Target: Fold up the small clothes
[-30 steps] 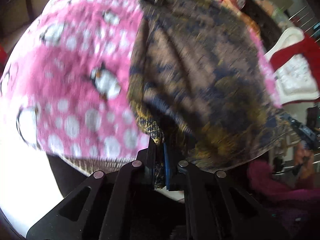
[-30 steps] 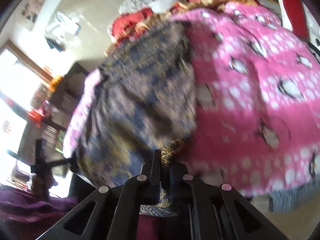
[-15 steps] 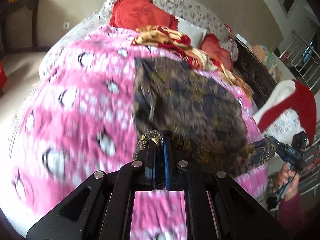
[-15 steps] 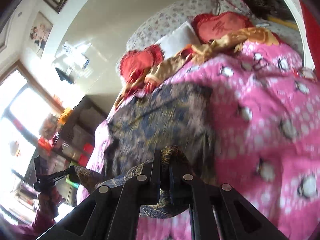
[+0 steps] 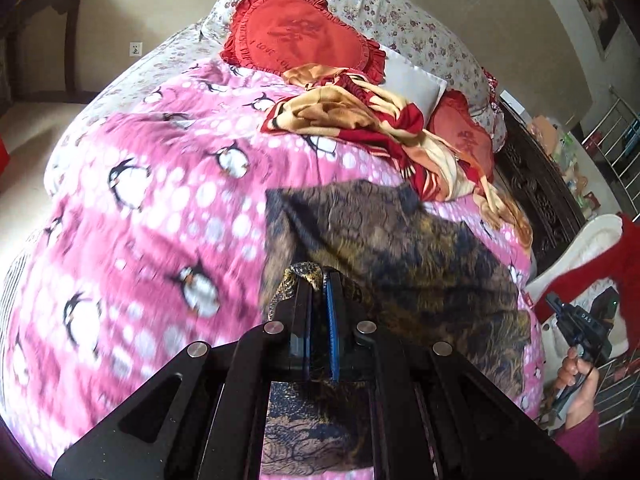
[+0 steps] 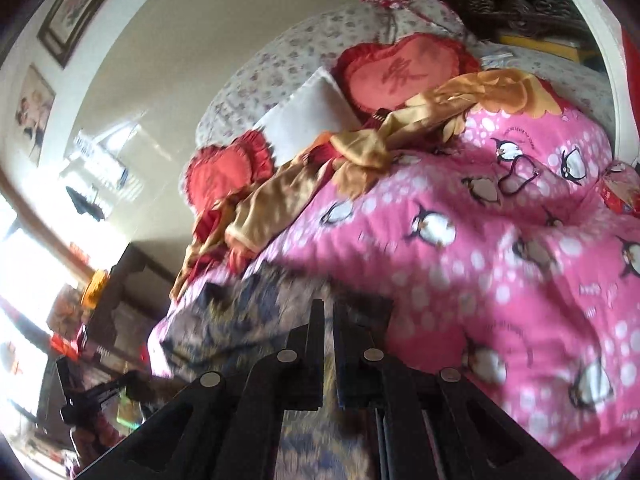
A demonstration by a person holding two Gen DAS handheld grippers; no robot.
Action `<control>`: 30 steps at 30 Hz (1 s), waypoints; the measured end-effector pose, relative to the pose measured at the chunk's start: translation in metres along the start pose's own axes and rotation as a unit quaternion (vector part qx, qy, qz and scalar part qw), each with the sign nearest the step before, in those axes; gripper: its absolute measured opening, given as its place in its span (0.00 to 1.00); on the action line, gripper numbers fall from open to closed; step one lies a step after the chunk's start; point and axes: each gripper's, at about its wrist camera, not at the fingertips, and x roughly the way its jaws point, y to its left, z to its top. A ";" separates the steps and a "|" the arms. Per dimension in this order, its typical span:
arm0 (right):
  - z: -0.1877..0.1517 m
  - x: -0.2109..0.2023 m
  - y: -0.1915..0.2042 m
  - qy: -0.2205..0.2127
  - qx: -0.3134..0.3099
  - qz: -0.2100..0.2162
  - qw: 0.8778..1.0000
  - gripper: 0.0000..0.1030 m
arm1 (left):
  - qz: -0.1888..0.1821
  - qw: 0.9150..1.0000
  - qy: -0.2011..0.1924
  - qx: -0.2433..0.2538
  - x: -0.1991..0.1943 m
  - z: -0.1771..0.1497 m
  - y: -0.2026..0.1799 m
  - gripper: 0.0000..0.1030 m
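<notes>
1. Between the left tongs [image 5: 318, 280], a pinched edge of the patterned cloth [image 5: 400, 256].
2. Cloth spreads toward one o'clock over the pink bed quilt [image 5: 140, 208].
3. Right tongs [image 6: 328, 312] closed; whether on cloth, unclear.

The patterned cloth [image 6: 256, 308] past the right jaws was all motion blur, its near end hidden under the gripper [image 6: 325, 308]

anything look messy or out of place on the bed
Yes: a crumpled red-and-gold blanket lies bunched against the red heart-shaped pillows at the head of the pink penguin quilt, not spread flat or folded.
</notes>
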 end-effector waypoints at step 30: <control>-0.051 0.030 0.038 0.085 -0.164 -0.073 0.980 0.06 | 0.013 0.999 0.006 0.030 0.000 0.002 -0.005 0.05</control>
